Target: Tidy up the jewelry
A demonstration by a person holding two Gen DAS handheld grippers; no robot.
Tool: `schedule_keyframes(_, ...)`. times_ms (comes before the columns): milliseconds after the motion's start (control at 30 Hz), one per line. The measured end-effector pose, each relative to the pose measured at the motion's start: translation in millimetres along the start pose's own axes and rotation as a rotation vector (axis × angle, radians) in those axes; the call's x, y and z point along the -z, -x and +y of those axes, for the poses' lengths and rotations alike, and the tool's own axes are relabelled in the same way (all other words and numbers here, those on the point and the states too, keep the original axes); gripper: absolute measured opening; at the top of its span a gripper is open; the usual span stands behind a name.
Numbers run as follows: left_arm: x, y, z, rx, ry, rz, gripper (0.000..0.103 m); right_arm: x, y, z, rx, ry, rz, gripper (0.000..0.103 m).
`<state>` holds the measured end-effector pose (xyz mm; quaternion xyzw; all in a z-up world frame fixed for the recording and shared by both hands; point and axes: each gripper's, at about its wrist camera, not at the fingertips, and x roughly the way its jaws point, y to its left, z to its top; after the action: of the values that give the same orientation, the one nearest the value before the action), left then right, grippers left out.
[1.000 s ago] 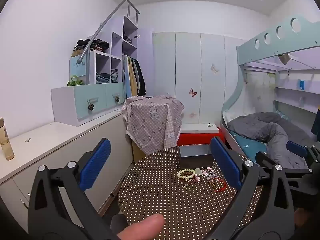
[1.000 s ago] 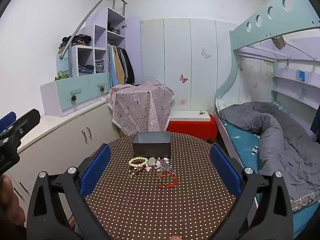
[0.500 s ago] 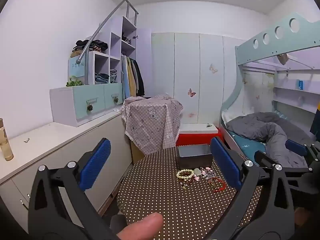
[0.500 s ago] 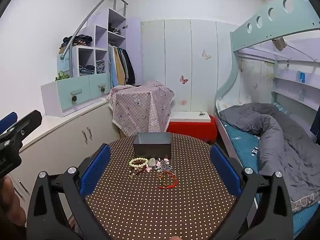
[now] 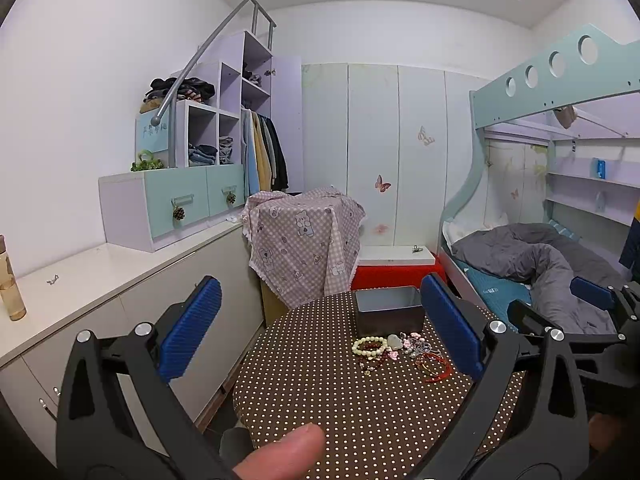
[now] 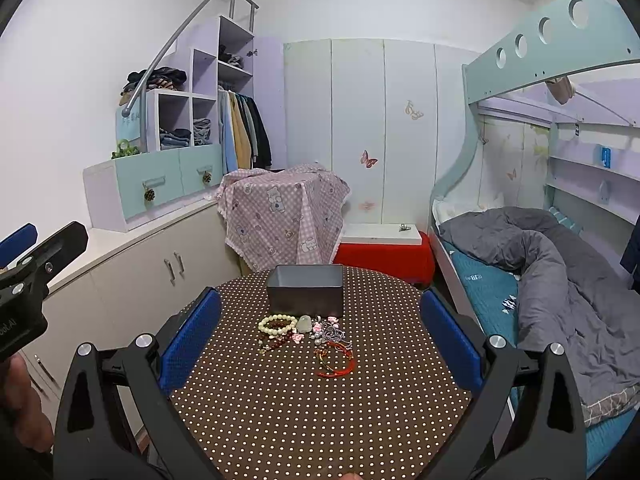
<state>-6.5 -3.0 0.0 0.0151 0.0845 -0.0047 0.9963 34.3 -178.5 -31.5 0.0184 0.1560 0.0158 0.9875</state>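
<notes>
A heap of jewelry lies on the round brown polka-dot table (image 6: 304, 408): a cream bead bracelet (image 6: 277, 323), a pale stone (image 6: 305, 323), pink and silver pieces (image 6: 328, 330) and a red string bracelet (image 6: 336, 362). A dark grey open box (image 6: 306, 289) stands just behind it. My right gripper (image 6: 320, 344) is open and empty, held above the table's near side, facing the heap. My left gripper (image 5: 320, 336) is open and empty, off the table's left side; the heap (image 5: 400, 350) and box (image 5: 389, 310) lie ahead to its right.
A white cabinet counter (image 5: 80, 280) runs along the left with a bottle (image 5: 10, 280). A bunk bed with a grey duvet (image 6: 560, 264) is at the right. A cloth-covered stand (image 6: 280, 212) and a red box (image 6: 384, 252) sit behind the table.
Both grippers have drifted slightly; the views shift a little. Nothing has been grasped or moved on the table.
</notes>
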Motion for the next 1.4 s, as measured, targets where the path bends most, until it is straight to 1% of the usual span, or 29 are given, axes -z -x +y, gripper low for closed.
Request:
schedule_keyframes(433, 10.5, -1.6, -6.0, 0.004, 0.001, 0.012, 0.097, -2.9, -4.2, -0.2, -0.006, 0.007, -0.005, 0.096)
schedule_keyframes(567, 13.5, -10.4, -5.1, 0.004, 0.0, 0.025, 0.097, -0.9, -6.6, -0.4, -0.005, 0.009, -0.007, 0.096)
schedule_keyframes(833, 20.6, -39.3, -5.2, 0.008, -0.009, 0.074, 0.097, 4.3, -28.9, -13.6, 0.002, 0.003, 0.021, 0.096)
schedule_keyframes(1000, 39.5, -69.6, -7.0, 0.014, -0.008, 0.147, 0.097, 18.8, -55.7, -26.8, 0.027, 0.006, 0.082, 0.096)
schedule_keyframes(1133, 67.5, -107.8, -9.0, 0.014, -0.024, 0.247, 0.097, 39.2, -83.5, -41.0, 0.044, -0.004, 0.164, 0.096)
schedule_keyframes(1267, 104.0, -155.5, -14.5, 0.016, -0.056, 0.378, 0.097, 68.0, -116.7, -55.2, 0.054, -0.02, 0.277, 0.096)
schedule_keyframes(1400, 130.3, -194.3, -21.0, 0.031, -0.079, 0.466, 0.097, 93.1, -145.3, -63.9, 0.053, -0.029, 0.364, 0.096)
